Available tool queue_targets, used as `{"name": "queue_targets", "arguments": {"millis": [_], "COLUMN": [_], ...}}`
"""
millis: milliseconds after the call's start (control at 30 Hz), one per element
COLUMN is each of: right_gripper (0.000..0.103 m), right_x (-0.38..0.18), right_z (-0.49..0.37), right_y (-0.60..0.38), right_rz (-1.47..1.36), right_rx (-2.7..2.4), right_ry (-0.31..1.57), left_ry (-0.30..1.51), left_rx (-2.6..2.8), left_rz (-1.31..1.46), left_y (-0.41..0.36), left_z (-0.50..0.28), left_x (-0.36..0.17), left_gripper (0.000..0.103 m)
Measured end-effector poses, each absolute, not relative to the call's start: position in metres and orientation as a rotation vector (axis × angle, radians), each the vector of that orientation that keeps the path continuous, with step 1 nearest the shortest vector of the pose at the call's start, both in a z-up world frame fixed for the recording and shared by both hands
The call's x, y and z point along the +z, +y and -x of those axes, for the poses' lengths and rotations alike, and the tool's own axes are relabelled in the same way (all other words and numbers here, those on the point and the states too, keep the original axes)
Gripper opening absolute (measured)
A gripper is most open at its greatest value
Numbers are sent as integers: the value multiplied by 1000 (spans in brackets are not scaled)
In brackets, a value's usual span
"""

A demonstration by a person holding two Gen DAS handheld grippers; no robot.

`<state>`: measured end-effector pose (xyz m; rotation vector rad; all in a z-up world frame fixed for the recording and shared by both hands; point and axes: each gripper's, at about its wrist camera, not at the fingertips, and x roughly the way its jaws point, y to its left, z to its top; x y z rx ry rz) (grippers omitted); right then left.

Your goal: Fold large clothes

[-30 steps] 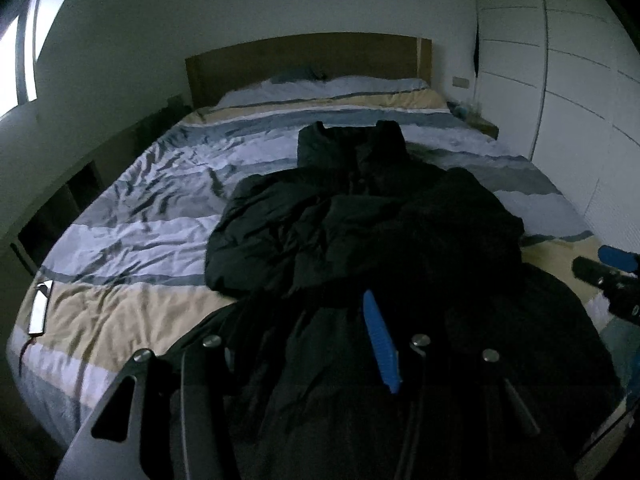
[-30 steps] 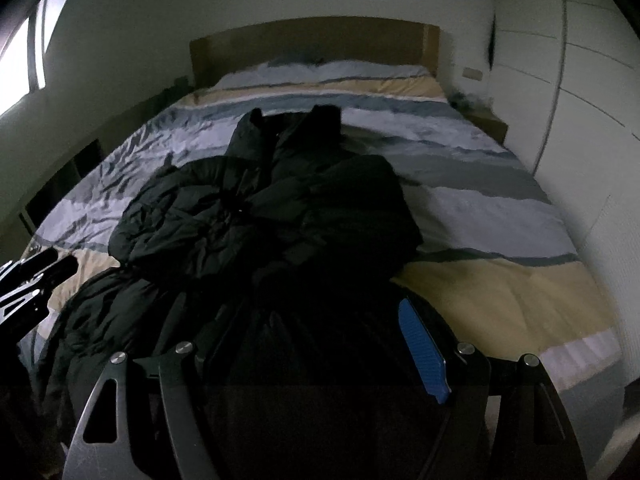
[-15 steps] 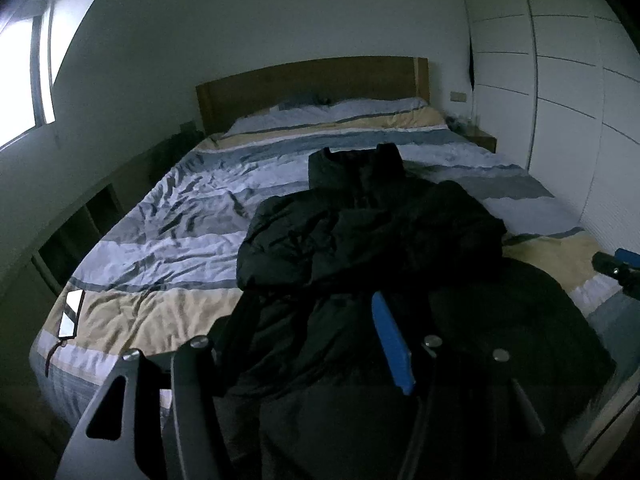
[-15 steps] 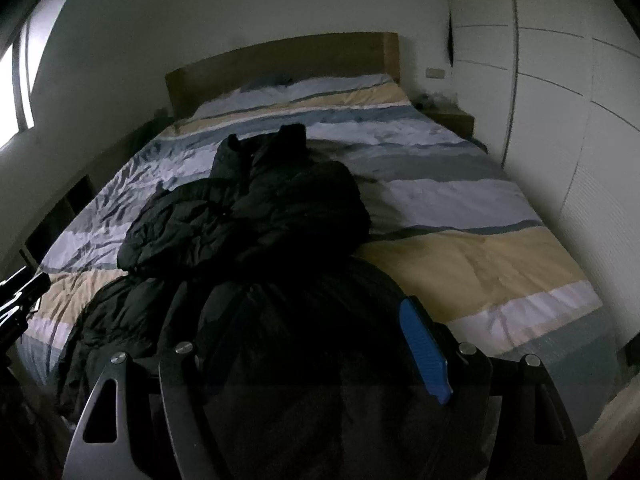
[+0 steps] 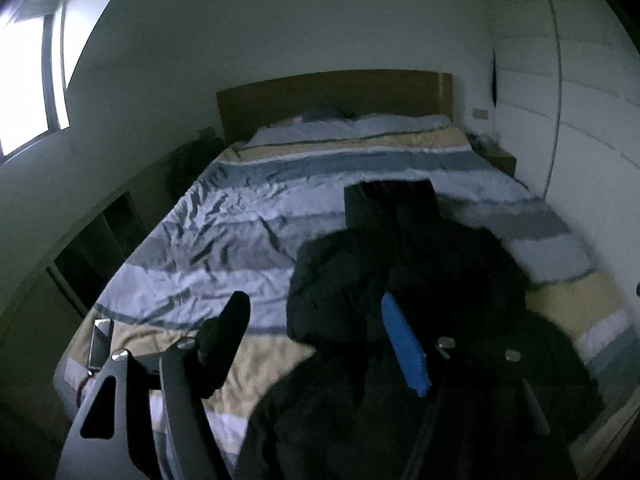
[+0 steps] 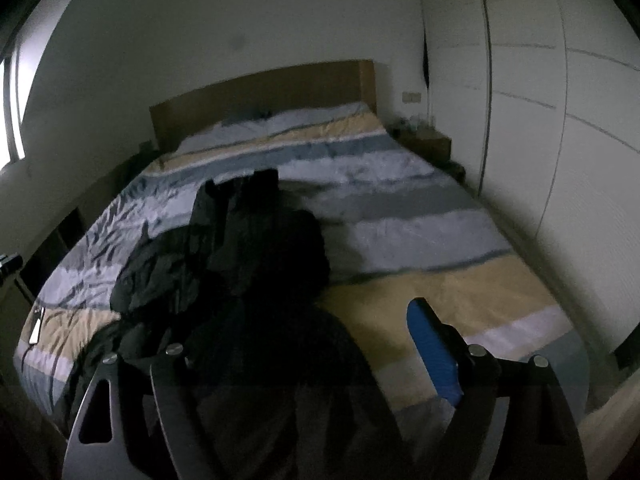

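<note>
One black puffy coat (image 5: pixel 404 272) lies rumpled across the bed (image 5: pixel 224 240).

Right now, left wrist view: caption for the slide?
Open left gripper above a black puffer jacket lying on the striped bed; phone at the bed's corner.

The black jacket (image 5: pixel 400 264) is matt, puffy quilted cloth. The striped duvet (image 5: pixel 224 240) beneath it looks smooth, faintly sheeny and creased. Behind the duvet, the headboard (image 5: pixel 332 100) is plain matt wood.
</note>
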<state>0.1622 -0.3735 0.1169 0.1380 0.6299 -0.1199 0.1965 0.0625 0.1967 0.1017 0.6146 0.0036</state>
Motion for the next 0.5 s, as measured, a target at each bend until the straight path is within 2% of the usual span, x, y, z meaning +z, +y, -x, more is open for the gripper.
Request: {"name": "queue_targets", "arguments": {"millis": [233,500], "right_gripper": [87,87], "right_x": [165,204], "right_z": [-200,-299], "right_y": [-370,-374], "right_rz": [-75,-41], "right_rx": [-72,16], "right_ry": [585,602], "left_ry": [647,712], "left_rx": [11,-12], "left_rz": [-128,-184], "left_y": [80,84], "left_z": [-260,-355], "left_x": [250,291], "left_gripper": [68,68]}}
